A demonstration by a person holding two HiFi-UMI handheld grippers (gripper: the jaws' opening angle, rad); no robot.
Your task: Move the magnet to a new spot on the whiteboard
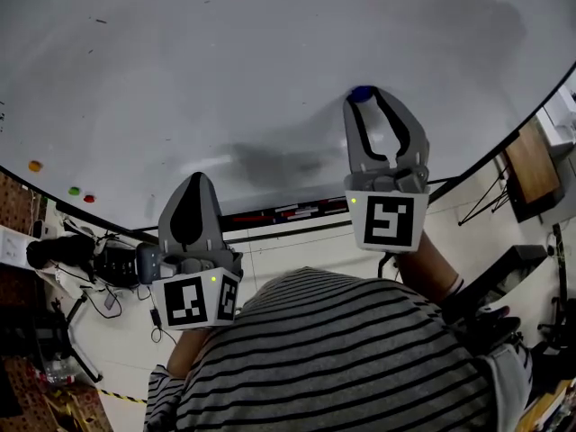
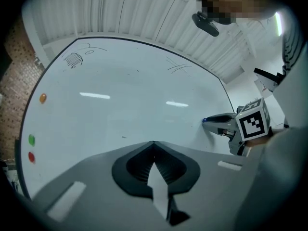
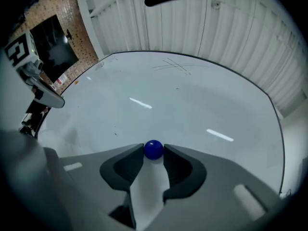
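White and nearly bare, the whiteboard (image 1: 225, 79) fills most of the head view, with a few faint pen marks near its upper part and a ledge (image 1: 288, 212) of pens along its lower edge. An orange magnet (image 1: 35, 166), a green magnet (image 1: 74, 190) and a red magnet (image 1: 88, 198) are seen close together at the board's left edge, well apart from both tools. The blue magnet (image 3: 153, 149) is clamped between the jaw tips of the right tool (image 1: 364, 97), which is pointed at the right part of the board; the magnet appears to lie against the surface or very close to it, though contact cannot be settled. The left tool (image 2: 154, 144) is clenched with nothing between its jaws and is held low, near the bottom edge and off to the left of the right tool. As for progress, the magnet is in the grip at the board, and that fits two stages equally: a magnet just seized at its old place, or one just pressed onto its new place and not yet let go. Nothing on the board marks either place, so it cannot be judged which part of the task is left.
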